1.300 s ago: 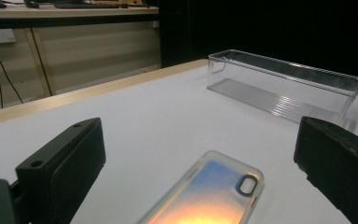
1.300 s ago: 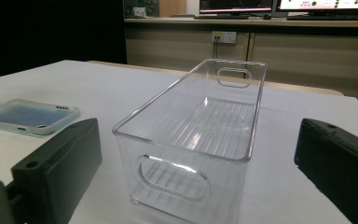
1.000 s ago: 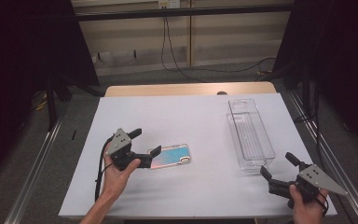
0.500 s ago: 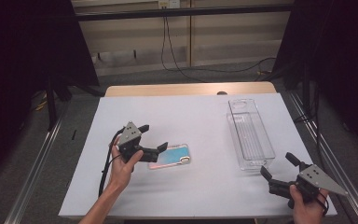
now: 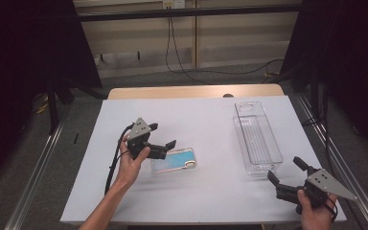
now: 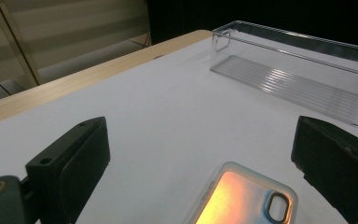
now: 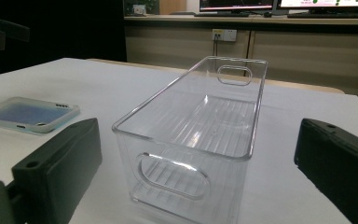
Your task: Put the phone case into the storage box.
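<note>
While the left gripper (image 5: pixel 162 143) straddles the near-left end of the phone case (image 5: pixel 175 160), its jaws have just been closing in, yet they are not pressing on it: in the left gripper view the case (image 6: pixel 242 196) lies flat on the white table (image 5: pixel 206 120) between two black jaws that stand clear of its edges. To grip well, I would judge that the jaws should drop low enough to catch the thin rim (it looks soft and shallow) and close evenly across the short side. Off at the right, the clear bin (image 5: pixel 257 138) stands empty, well apart from the case. At the near right corner the right gripper (image 5: pixel 287 178) hovers released, facing the bin (image 7: pixel 191 135).
</note>
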